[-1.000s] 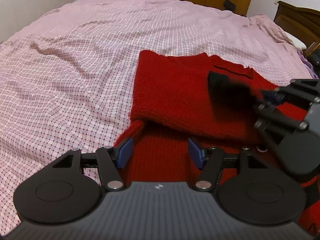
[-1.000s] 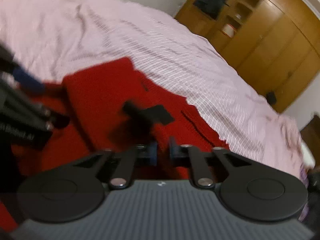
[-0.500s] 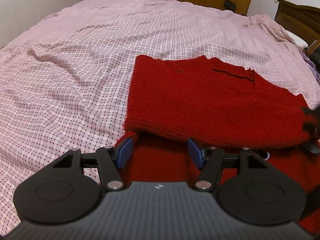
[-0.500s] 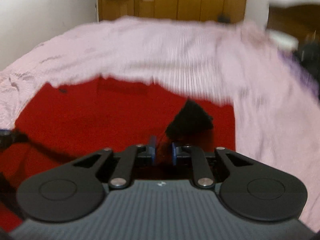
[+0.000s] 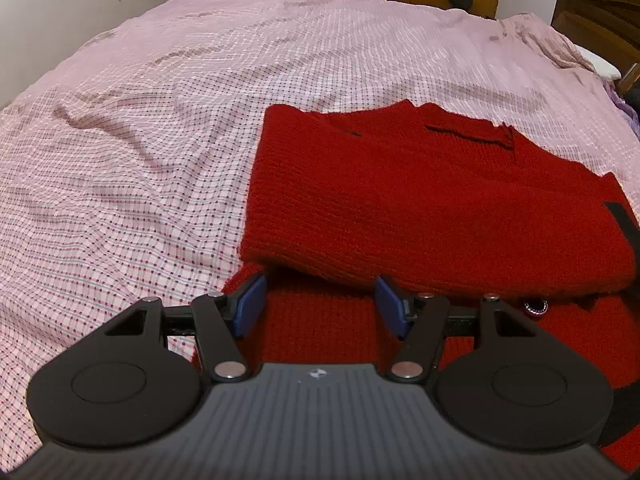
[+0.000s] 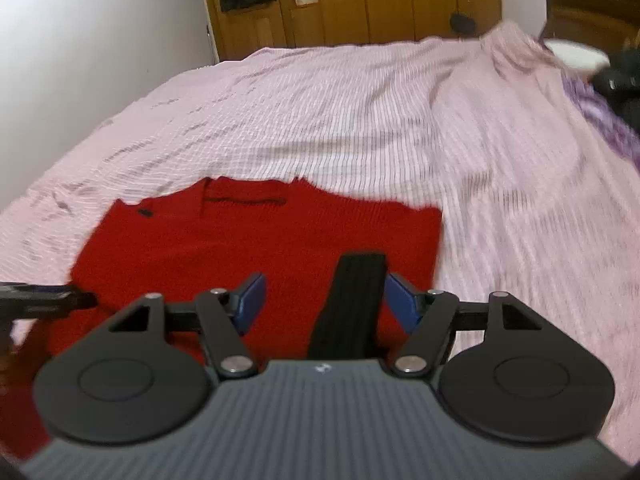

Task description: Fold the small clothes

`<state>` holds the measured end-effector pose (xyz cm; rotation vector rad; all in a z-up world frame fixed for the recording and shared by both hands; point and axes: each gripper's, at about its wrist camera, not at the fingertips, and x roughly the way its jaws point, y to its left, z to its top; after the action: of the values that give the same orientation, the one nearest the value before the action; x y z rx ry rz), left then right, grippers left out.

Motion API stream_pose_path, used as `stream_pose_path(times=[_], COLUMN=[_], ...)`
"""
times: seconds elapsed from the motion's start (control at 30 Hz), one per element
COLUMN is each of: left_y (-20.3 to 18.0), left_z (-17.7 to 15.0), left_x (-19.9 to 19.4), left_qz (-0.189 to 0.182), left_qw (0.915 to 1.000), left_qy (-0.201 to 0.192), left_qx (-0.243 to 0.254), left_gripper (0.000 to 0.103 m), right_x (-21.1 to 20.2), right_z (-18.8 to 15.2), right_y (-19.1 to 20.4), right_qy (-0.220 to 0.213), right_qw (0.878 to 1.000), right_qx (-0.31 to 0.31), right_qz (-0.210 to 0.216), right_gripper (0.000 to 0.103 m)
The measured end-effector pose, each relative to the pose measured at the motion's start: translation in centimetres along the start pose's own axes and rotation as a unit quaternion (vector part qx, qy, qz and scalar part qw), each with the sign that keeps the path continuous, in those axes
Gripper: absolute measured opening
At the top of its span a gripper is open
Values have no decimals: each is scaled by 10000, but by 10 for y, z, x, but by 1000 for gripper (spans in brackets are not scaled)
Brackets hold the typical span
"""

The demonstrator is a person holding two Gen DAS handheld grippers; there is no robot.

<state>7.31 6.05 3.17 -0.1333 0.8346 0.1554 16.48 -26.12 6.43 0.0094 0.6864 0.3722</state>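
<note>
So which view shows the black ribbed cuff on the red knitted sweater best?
The right wrist view: the black ribbed cuff lies nearly whole on the red knitted sweater, between the open fingers of the right hand-held gripper. The left wrist view catches only a sliver of it at the frame's right edge.

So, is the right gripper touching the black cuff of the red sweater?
Cannot tell. In the right wrist view the open right gripper frames the black cuff; blur hides any contact.

Left gripper (image 5: 320,300) — right gripper (image 6: 324,296) — both agape
</note>
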Motion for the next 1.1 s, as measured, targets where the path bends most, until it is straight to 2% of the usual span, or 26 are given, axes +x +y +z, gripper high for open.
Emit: stream_pose_path(times=[0.1,0.23,0.33,0.37,0.4,0.43,0.5,0.63,0.73,0.8,0.9,1.0,1.1], left_y=[0,2,1,1,1,1,2,3,3,0,-7,-11,-8], left_z=[-1,-3,-4,-4,-4,-4,-5,-5,-5,-5,-9,-13,-13], left_x=[1,3,4,4,4,4,1,-1,-1,0,4,9,10], left_qz=[-3,-16,-18,-20,-28,-35,-92,-165,-270,-311,-248,-169,-214], left_qw=[10000,10000,10000,10000,10000,10000,9998,9990,9984,9983,9983,9983,9983], left_qy=[23,68,61,51,32,0,-176,-409,-498,-501,-454,-404,-384], left_qx=[17,13,36,45,53,59,32,-35,-36,38,253,397,381], left_gripper=[68,68,68,68,68,68,68,68,68,68,68,68,68], right_x=[27,64,74,73,72,69,63,23,11,24,61,95,102], right_z=[7,4,-1,-3,-5,-5,-1,29,43,43,29,4,-8], right_y=[-4,-4,-11,-13,-13,-11,-6,12,15,12,0,-10,-13], right_qy=[179,547,534,506,480,450,361,-670,-1126,-992,-291,351,188], right_qw=[9998,9975,9976,9974,9971,9967,9962,9963,9933,9946,9974,9946,9954], right_qx=[78,-38,344,494,596,654,718,388,241,243,506,667,654], right_qz=[-93,-451,-286,-156,-25,138,346,366,41,-205,-433,-719,-670], right_gripper=[67,67,64,58,39,13,13,13,13,13,14,17,16])
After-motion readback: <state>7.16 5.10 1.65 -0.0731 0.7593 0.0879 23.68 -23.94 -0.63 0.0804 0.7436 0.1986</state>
